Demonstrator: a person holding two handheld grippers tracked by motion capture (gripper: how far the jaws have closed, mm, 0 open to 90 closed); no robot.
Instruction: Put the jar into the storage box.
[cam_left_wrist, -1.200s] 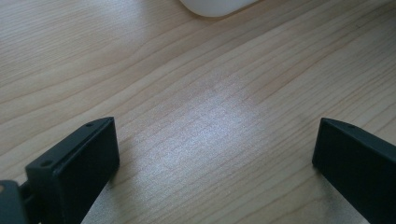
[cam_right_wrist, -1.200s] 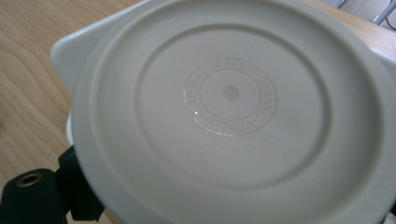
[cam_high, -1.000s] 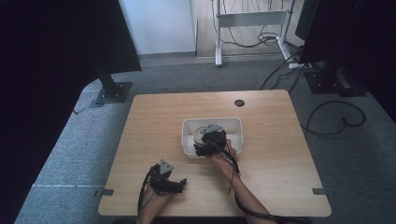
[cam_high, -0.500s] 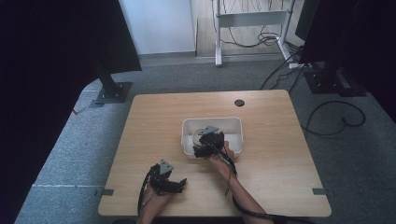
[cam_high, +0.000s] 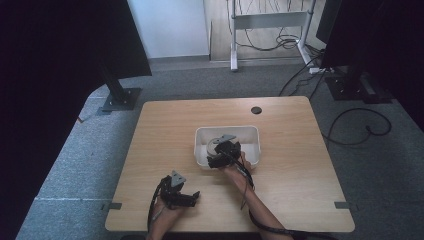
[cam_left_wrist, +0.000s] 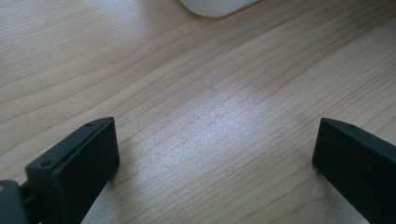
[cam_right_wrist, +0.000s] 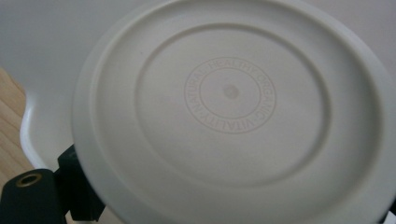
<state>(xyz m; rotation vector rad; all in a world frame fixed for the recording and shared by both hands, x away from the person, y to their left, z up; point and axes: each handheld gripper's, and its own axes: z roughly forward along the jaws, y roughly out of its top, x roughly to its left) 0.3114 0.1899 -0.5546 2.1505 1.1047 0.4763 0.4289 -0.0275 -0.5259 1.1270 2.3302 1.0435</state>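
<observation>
1. Left gripper: jaws spread wide over bare wooden table, gripping nothing, near and well apart from the white tub.
2. Right gripper: over the tub's near-left part, jaws clamped on a round white lid, embossed ring at centre.

One camera looks down on the table; two claw cameras sit close above it.
</observation>
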